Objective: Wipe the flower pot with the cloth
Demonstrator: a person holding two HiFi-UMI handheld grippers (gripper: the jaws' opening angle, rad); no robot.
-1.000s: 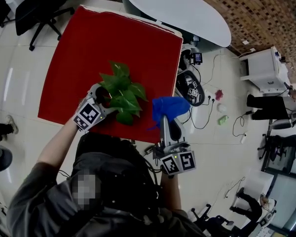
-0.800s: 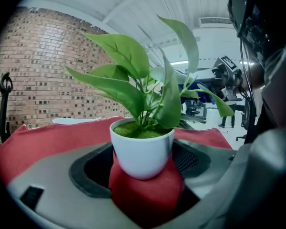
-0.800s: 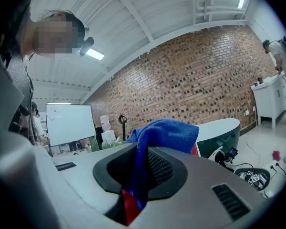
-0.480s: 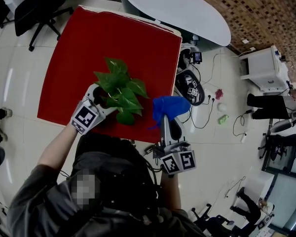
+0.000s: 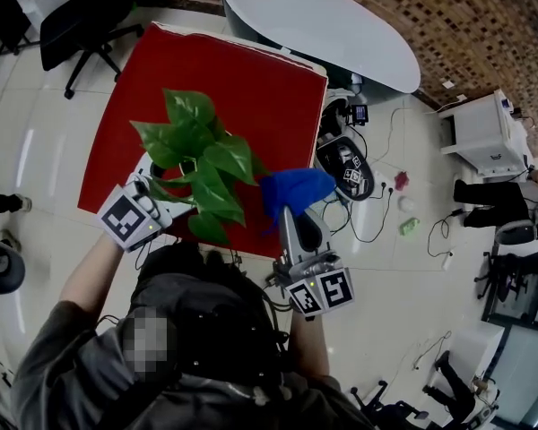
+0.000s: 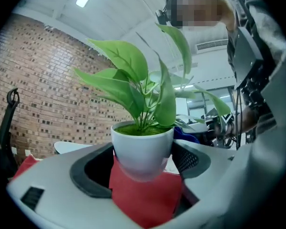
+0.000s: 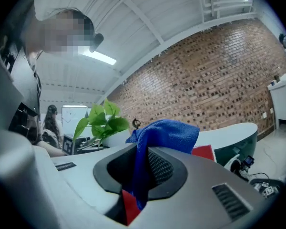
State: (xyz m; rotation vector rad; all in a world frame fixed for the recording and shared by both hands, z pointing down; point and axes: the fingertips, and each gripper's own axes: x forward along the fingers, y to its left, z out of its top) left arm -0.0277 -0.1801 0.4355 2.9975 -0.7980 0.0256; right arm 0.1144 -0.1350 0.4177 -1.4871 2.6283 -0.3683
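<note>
Left gripper (image 5: 152,195) fingers clamp the flower pot (image 6: 142,149), right gripper (image 7: 143,171) fingers pinch the cloth (image 7: 164,132) at its three o'clock (not touching), so pressing cloth to pot wall likely comes next.

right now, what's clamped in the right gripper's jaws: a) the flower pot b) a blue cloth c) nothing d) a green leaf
b: the right gripper has its jaws shut on the blue cloth, while the flower pot is held in the left gripper.
</note>
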